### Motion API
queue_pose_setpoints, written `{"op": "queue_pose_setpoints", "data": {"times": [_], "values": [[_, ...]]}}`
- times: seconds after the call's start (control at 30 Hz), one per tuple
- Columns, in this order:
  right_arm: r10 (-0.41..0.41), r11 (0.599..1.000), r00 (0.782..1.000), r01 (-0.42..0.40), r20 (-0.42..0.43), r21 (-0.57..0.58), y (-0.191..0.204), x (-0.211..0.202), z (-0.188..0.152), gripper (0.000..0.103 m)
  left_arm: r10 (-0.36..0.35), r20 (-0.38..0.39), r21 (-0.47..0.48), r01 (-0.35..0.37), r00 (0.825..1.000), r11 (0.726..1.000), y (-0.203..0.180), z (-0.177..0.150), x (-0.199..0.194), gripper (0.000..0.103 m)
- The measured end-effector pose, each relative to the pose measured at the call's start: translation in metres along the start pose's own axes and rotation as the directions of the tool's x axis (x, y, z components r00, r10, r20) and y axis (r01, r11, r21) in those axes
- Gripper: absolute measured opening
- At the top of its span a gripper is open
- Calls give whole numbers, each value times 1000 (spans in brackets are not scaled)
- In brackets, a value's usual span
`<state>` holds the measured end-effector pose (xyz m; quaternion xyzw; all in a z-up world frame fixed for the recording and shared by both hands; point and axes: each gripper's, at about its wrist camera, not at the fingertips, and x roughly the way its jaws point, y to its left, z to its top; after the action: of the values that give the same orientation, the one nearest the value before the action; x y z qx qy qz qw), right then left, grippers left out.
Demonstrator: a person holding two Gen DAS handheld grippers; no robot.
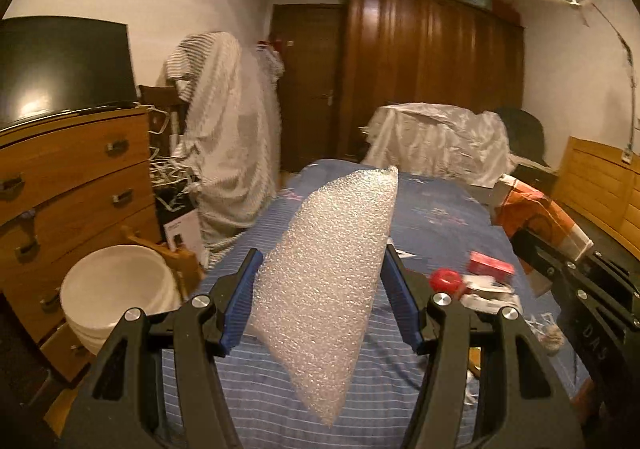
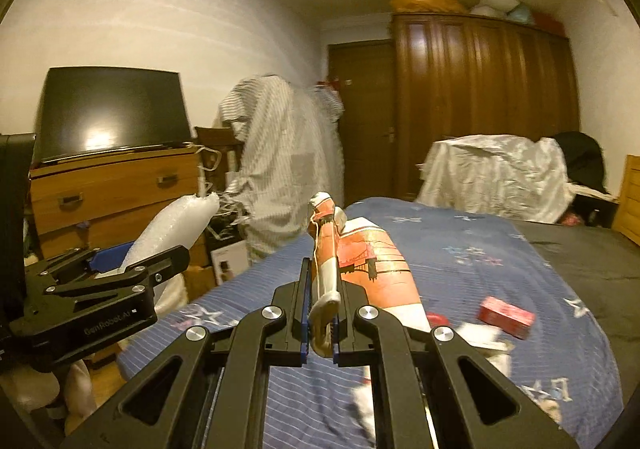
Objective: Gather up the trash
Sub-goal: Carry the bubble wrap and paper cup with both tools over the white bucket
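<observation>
My left gripper (image 1: 320, 269) holds a bubble-wrap bag (image 1: 324, 281) between its blue pads, lifted over the blue striped bed (image 1: 432, 217); it also shows in the right wrist view (image 2: 172, 225). My right gripper (image 2: 322, 285) is shut on an orange and white paper bag (image 2: 360, 265), held above the bed; the bag also shows in the left wrist view (image 1: 536, 217). On the bed lie a red box (image 1: 491, 267), a red round lid (image 1: 445, 281) and white scraps (image 1: 486, 297). A white bucket (image 1: 116, 289) stands left of the bed.
A wooden dresser (image 1: 72, 185) with a dark screen (image 1: 60, 65) stands at the left. Cloth-covered items (image 1: 228, 137) and a dark wardrobe (image 1: 432, 73) are behind. A white-draped pile (image 1: 440, 137) sits beyond the bed. A wooden headboard (image 1: 600, 185) is at the right.
</observation>
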<state>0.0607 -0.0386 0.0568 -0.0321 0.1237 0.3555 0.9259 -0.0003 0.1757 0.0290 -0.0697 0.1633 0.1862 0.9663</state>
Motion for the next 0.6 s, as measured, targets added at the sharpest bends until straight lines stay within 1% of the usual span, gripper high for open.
{"op": "queue_pose_setpoints", "data": {"times": [0.17,0.33,0.4,0.47,0.6], "values": [[82,996,996,-83,-18,-37,52,42,26,8,74,-6,-43,-74,997,996,46,13,8,58],[181,981,981,-185,-64,-61,113,92,51,8,158,-26,-79,-160,987,984,98,24,15,58],[220,971,971,-228,-88,-79,140,112,58,8,188,-36,-88,-190,982,978,117,26,16,58],[257,959,959,-268,-115,-90,167,135,66,8,224,-50,-99,-228,973,969,142,29,17,58],[329,928,926,-353,-185,-115,225,179,81,8,278,-83,-132,-287,957,949,187,29,21,58]]}}
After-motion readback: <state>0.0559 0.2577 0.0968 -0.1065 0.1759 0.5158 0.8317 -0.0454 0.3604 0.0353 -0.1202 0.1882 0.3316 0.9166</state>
